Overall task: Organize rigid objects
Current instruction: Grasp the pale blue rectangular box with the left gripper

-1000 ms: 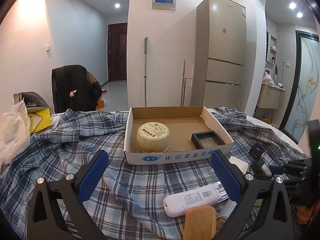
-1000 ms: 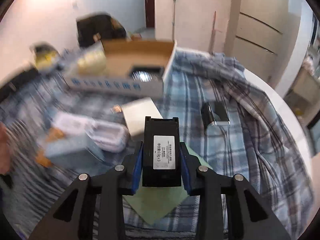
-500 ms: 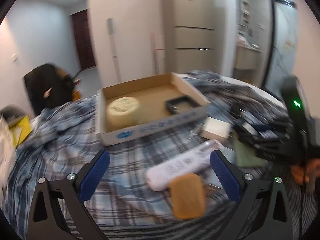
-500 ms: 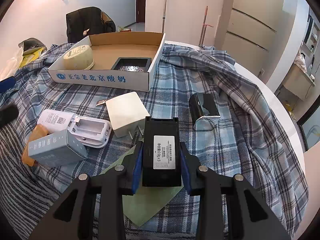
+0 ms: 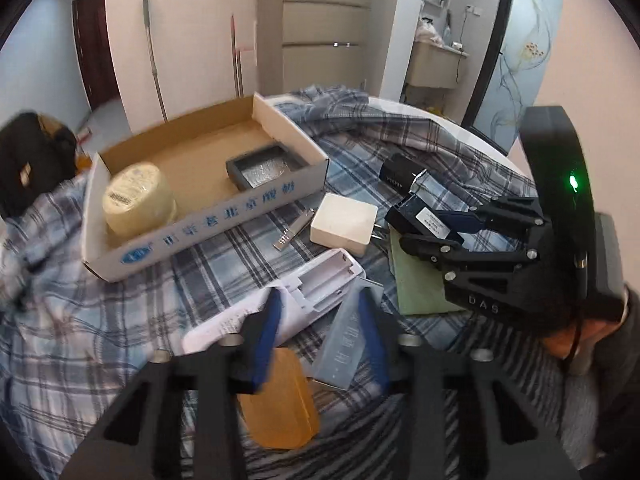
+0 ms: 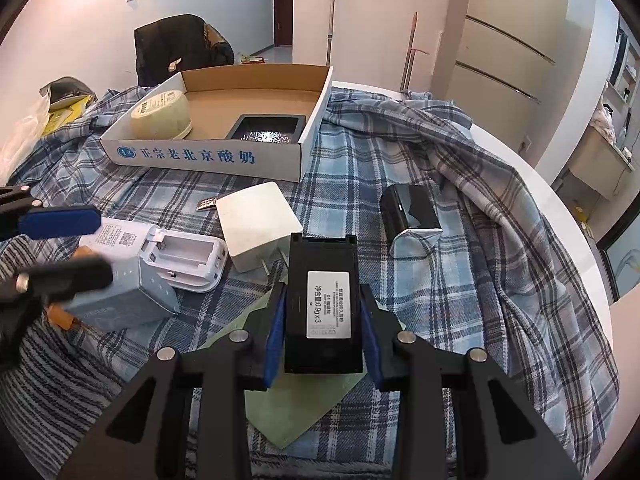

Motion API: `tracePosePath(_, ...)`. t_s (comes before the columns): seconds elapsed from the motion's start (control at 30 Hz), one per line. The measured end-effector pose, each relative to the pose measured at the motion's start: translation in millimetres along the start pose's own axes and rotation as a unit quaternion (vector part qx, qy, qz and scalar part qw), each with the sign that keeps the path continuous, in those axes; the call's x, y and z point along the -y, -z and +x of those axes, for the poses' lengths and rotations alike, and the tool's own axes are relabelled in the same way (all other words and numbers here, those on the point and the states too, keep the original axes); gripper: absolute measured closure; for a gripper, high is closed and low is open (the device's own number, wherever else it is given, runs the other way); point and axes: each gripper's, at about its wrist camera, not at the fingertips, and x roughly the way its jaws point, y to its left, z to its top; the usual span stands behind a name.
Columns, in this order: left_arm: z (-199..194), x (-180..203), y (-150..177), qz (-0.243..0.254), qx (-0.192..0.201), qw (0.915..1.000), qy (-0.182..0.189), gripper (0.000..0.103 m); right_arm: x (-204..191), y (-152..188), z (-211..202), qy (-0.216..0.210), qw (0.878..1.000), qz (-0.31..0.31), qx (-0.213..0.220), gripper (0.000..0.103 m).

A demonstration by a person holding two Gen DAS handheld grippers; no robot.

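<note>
The cardboard tray [image 6: 208, 158] lay at the far side of the plaid cloth [image 6: 460, 280], with its long printed wall turned toward both hands. Inside it a pale round tub [image 6: 162, 114] stood at the left end and a dark shallow box [image 6: 268, 128] lay nearer the right end, so the floor between and behind them was bare.

On the cloth in front of the tray were the loose things: a white charger block [image 5: 344, 224], an open white battery case [image 5: 320, 280], a pale grey-blue carton [image 5: 346, 340] and an amber bar [image 5: 280, 400].

The left gripper [image 5: 320, 328] was the nearer one to the carton, and its jaws were closing. The carton lay between the blue pads, close along the right pad, with its long axis running away from the gripper toward the tray, almost in line with the fingers. Whether the pads already pressed on it I could not tell for sure; a gap was visible at the left pad [image 5: 268, 320].

The right gripper [image 6: 322, 312] was clamped on a black labelled pack [image 6: 322, 304], whose long axis also pointed forward along the fingers. From this gripper the tray lay ahead and to the left, well apart, with the charger block between. I judged that the pack would go to the tray's bare floor, and the carton needed a firm grip first.
</note>
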Motion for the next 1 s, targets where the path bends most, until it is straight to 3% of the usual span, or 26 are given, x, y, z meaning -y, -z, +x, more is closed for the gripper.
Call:
tracePosePath(0.13, 4.5, 1.0, -2.3, 0.003, -0.017, 0.9994, 0.031, 0.068, -0.6, -0.4, 0.2, 0.003, 1.0, -0.003, 0.0, 0.071)
tracePosePath(0.37, -4.8, 7.3, -0.3, 0.038, 0.006, 0.9977, 0.055, 0.067, -1.7, 0.1, -0.1, 0.003, 1.0, -0.005, 0.0, 0.071)
tracePosePath(0.47, 1.2, 8.2, -3.1, 0.043, -0.004, 0.9985, 0.033, 0.037, -1.9, 0.2, 0.1, 0.003, 1.0, -0.006, 0.0, 0.07)
tracePosePath(0.57, 10.5, 10.9, -1.6, 0.048, -0.026, 0.9968, 0.058, 0.037, -1.8, 0.3, 0.3, 0.004, 1.0, -0.006, 0.0, 0.071)
tracePosePath(0.63, 19.5, 19.9, 1.6, 0.07, -0.048, 0.9949, 0.055, 0.04, -1.7, 0.3, 0.6, 0.004, 1.0, -0.006, 0.0, 0.071)
tracePosePath(0.7, 35.0, 26.4, 6.2, 0.084, -0.085, 0.9927, 0.017, 0.063, -1.9, 0.3, 0.7, 0.004, 1.0, -0.006, 0.0, 0.07)
tracePosePath(0.77, 49.0, 26.7, 9.6, 0.084, -0.108, 0.9906, 0.003, 0.072, -2.1, 0.5, 0.7, 0.005, 1.0, -0.007, 0.0, 0.071)
tracePosePath(0.87, 49.7, 23.8, 7.9, 0.073, -0.101, 0.9921, 0.004, 0.081, -2.7, 0.9, 1.0, 0.007, 1.0, -0.01, 0.0, 0.071)
tracePosePath(1.0, 41.4, 21.4, 8.4, 0.062, -0.066, 0.9959, 0.001, 0.082, -3.3, 0.9, 0.7, 0.008, 1.0, -0.011, 0.001, 0.071)
